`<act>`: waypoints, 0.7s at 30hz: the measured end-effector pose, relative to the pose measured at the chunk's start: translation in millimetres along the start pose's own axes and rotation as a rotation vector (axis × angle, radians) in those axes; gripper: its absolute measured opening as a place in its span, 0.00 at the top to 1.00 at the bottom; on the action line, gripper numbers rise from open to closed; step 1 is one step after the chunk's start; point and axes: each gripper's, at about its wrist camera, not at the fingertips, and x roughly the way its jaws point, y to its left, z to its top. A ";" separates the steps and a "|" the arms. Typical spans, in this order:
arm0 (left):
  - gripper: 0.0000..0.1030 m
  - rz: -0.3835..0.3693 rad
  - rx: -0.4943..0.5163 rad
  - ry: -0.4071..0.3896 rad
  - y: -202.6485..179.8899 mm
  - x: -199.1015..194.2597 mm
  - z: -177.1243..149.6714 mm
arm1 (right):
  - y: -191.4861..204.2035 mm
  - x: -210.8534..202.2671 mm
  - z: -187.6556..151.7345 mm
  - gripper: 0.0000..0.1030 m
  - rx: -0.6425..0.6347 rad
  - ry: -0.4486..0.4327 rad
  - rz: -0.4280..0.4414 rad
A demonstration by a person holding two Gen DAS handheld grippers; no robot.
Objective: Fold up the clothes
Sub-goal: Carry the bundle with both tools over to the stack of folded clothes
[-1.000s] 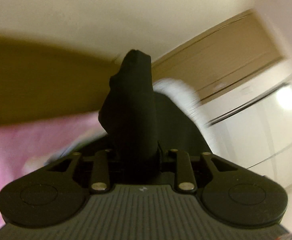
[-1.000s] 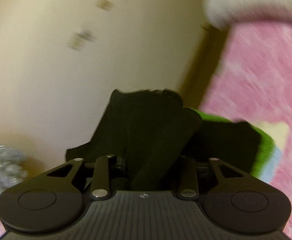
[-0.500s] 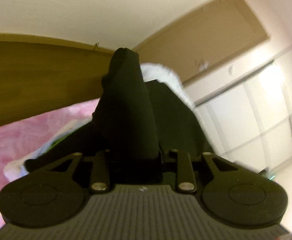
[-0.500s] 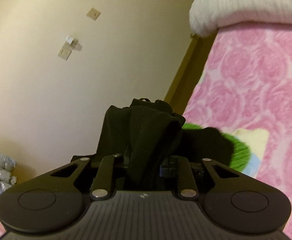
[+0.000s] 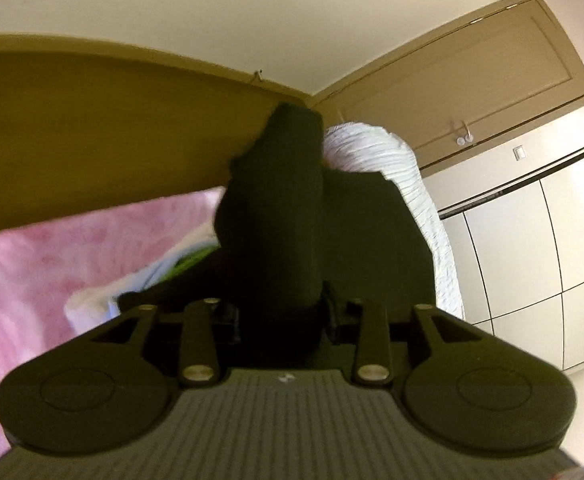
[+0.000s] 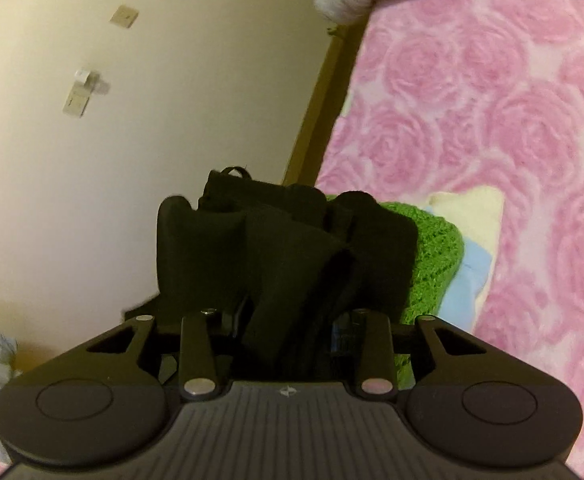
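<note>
Black garment [image 5: 276, 216]: dark cloth, bunched, lying straight ahead of both grippers and rising out from between their jaws, long axis running away from each camera. Left gripper [image 5: 282, 320] is clamping one bunch; the cloth is filling the gap and hiding the fingertips. Right gripper [image 6: 288, 320] is clamping another bunch of black garment [image 6: 280, 248], with several folds crowding between its jaws. Both hands are equally near, each already gripping; whether the two bunches belong to one piece cannot be told for certain. Beyond the garment, a stack of clothes [image 6: 435, 248] is sitting on the pink bedspread [image 6: 491, 120]: green knit on top, pale blue and cream beneath, just past the garment's far edge. A white pillow [image 5: 411, 184] is lying beyond the garment toward the headboard [image 5: 92, 128]. Open room: bedspread is stretching bare on the far side of the stack from the wall; the bed edge and wall [image 6: 172, 100] are closing in on the garment's other side.
</note>
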 end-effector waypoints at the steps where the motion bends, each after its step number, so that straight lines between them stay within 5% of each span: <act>1: 0.68 0.022 0.020 -0.008 -5.4 -7.0 0.9 | 6.9 -9.6 1.4 0.45 -0.038 -0.036 -0.048; 5: 0.69 0.118 0.127 -0.042 -33.2 -42.7 3.1 | 34.8 -47.8 5.9 0.43 -0.188 -0.181 -0.236; 9: 0.76 0.143 0.302 -0.008 -61.4 -23.2 7.1 | 66.9 -70.5 -6.4 0.75 -0.382 -0.258 -0.283; 14: 0.79 0.173 0.521 0.035 -96.7 1.2 12.2 | 76.0 -38.4 -28.9 0.89 -0.544 -0.160 -0.338; 16: 0.86 0.241 0.558 0.091 -90.8 26.1 14.8 | 75.3 -21.8 -37.2 0.89 -0.596 -0.120 -0.378; 21: 0.86 0.222 0.602 0.133 -106.1 16.0 2.1 | 73.0 -7.7 -43.1 0.89 -0.604 -0.090 -0.403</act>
